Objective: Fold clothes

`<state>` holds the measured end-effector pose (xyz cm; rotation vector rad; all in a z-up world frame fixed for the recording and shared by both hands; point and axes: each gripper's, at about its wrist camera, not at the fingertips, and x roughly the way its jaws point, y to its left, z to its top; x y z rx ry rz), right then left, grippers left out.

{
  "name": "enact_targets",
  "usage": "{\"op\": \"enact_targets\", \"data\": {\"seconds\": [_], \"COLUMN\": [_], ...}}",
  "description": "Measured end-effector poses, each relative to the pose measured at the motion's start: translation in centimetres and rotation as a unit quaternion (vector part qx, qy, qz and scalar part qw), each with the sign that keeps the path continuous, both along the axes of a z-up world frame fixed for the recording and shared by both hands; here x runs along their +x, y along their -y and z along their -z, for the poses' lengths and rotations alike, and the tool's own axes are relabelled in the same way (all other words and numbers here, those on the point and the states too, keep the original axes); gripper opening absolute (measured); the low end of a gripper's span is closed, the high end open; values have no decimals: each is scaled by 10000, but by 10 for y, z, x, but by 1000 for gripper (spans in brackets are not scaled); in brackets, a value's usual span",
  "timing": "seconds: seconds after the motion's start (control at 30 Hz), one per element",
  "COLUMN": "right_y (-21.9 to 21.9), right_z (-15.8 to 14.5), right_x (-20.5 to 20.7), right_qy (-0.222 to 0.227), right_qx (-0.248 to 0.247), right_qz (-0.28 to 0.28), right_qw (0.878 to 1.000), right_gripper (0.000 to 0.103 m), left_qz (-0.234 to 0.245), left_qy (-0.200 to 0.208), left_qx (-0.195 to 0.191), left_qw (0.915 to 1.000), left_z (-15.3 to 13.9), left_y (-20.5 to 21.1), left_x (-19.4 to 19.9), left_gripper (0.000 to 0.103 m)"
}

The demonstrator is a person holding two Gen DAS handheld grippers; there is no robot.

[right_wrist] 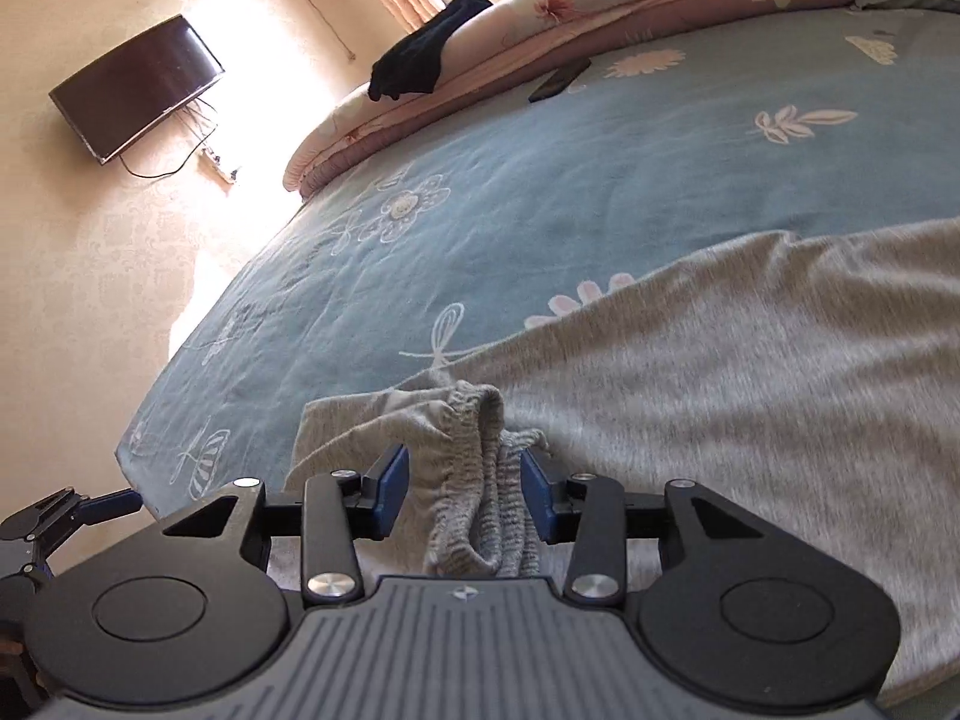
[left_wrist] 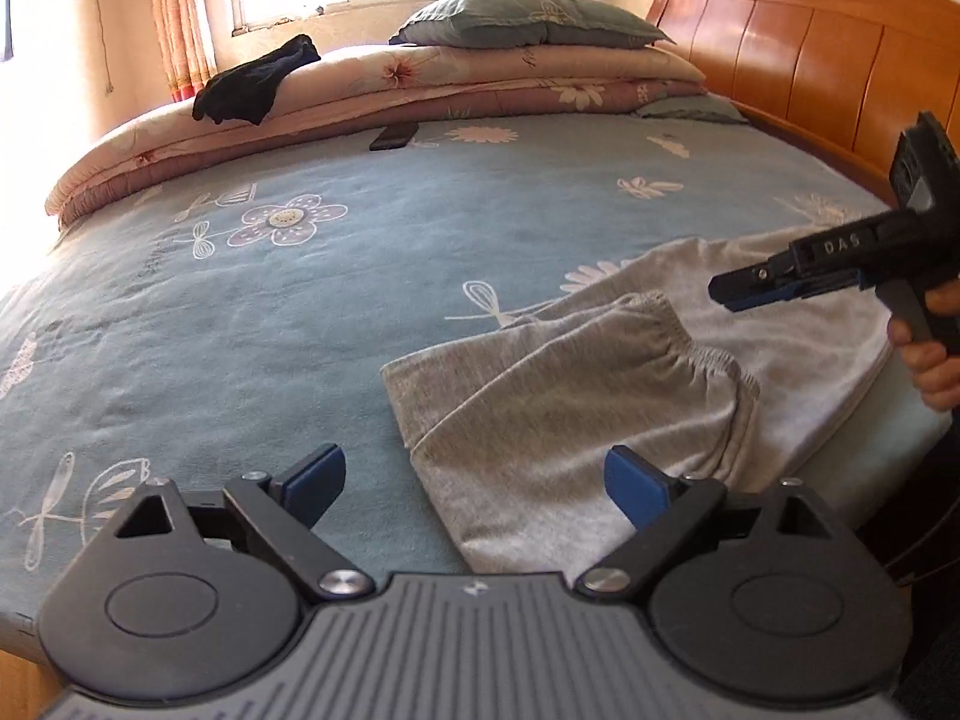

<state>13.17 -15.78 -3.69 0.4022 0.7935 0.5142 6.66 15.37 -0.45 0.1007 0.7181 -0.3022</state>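
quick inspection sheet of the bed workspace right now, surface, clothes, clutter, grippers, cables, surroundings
surface: bed sheet, blue, flower print.
job's things: grey pants, partly folded, near the bed edge; elastic waistband bunched.
clutter: black garment on folded quilt; phone; pillow.
grippers: left hand-held gripper open, holding nothing; right hand-held gripper open, waistband between its jaws.
cables: wires hang under the wall tv.
surroundings: wooden headboard, window, curtains.
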Motion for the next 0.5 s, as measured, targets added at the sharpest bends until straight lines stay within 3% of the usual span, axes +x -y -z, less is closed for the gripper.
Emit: {"op": "enact_targets", "data": {"seconds": [0.13,0.27,0.37,0.47,0.5], "right_y": [-43,-91,-118,-132,-136], "right_z": [-7,3,13,18,19], "right_x": [12,-4,-16,-21,-24], "right_qy": [339,671,827,871,958], "right_qx": [-229,-870,-1327,-1316,-1284], "right_qz": [-855,-2270,-2863,-3302,-3486], "right_qw": [9955,9677,9453,9306,9235], "right_gripper": [39,39,39,39,39], "left_qz": [-742,-1171,-1227,-1067,-1086], "left_qy": [-378,-1358,-1673,-2003,-2044], "left_qx": [-672,-1755,-2251,-2837,-2862], "left_qw": [9943,9680,9520,9317,9298], "left_z": [2,27,50,72,77], "left_y": [-13,-44,-55,-59,-58], "left_x": [55,107,120,128,129], "left_gripper": [93,93,93,93,93]}}
